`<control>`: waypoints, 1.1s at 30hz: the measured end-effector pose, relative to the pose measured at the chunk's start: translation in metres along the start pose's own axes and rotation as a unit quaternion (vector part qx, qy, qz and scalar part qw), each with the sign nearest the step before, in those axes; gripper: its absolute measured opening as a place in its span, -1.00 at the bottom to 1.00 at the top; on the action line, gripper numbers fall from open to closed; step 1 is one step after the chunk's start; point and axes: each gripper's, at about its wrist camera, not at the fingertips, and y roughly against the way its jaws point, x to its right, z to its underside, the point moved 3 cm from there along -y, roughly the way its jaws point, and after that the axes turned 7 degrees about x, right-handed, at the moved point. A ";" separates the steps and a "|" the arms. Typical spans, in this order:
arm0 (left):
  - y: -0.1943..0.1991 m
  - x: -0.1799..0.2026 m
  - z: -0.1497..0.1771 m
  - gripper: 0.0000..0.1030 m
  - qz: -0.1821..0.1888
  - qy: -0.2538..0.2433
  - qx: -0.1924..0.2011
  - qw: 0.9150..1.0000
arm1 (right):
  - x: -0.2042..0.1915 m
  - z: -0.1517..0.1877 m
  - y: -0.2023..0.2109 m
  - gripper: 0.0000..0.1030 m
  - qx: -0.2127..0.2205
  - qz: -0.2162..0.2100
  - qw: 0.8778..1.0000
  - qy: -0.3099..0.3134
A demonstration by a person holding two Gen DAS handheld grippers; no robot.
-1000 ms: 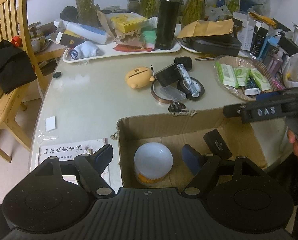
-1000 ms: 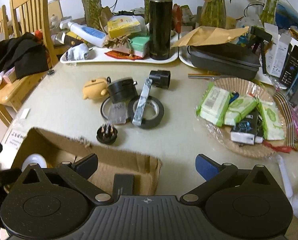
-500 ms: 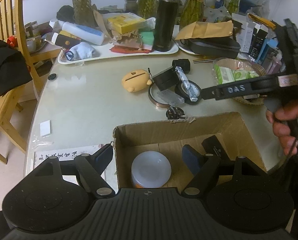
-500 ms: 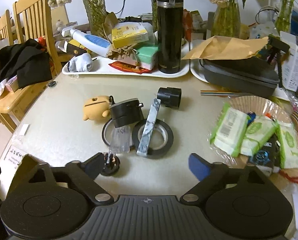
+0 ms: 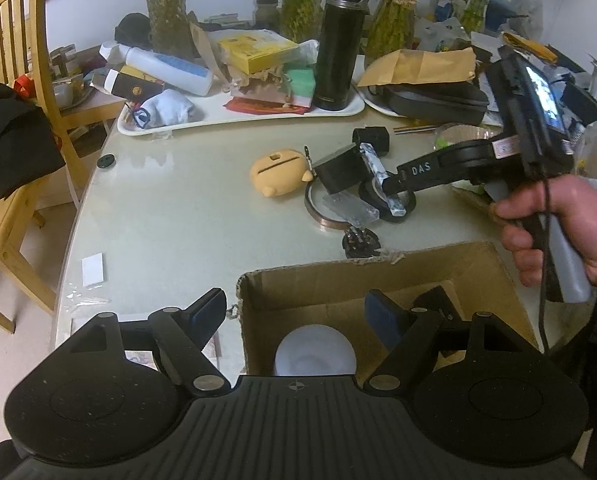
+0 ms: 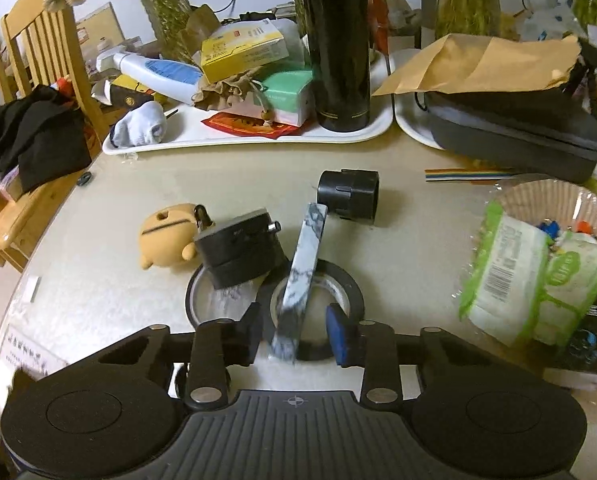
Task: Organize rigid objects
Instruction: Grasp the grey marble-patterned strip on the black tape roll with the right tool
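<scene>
A marbled grey-white bar (image 6: 304,264) lies across a black tape roll (image 6: 348,286) on the table. My right gripper (image 6: 296,330) is open with a finger on each side of the bar's near end; it also shows in the left wrist view (image 5: 394,190). Beside it are a black box-shaped part (image 6: 238,248), a black cylinder (image 6: 348,196) and a yellow pig-shaped case (image 6: 164,236). My left gripper (image 5: 294,314) is open and empty over the near left corner of a cardboard box (image 5: 338,276) that holds a white bowl (image 5: 314,354) and a black block (image 5: 434,300).
A copper-rimmed ring (image 5: 318,212) and a black plug (image 5: 358,240) lie by the box's far edge. A white tray (image 6: 258,140) with a black flask (image 6: 336,40) stands behind. A basket of wipes (image 6: 538,264) is right. A wooden chair (image 5: 14,92) stands left.
My right gripper has moved forward from over the box to the tape roll, narrowed, and now straddles the marbled bar. The left gripper has stayed near the box corner.
</scene>
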 end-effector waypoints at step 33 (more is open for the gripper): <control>-0.010 -0.012 -0.016 0.48 -0.025 -0.010 0.007 1.000 | 0.022 -0.011 0.009 -0.68 -0.031 0.013 0.998 -0.049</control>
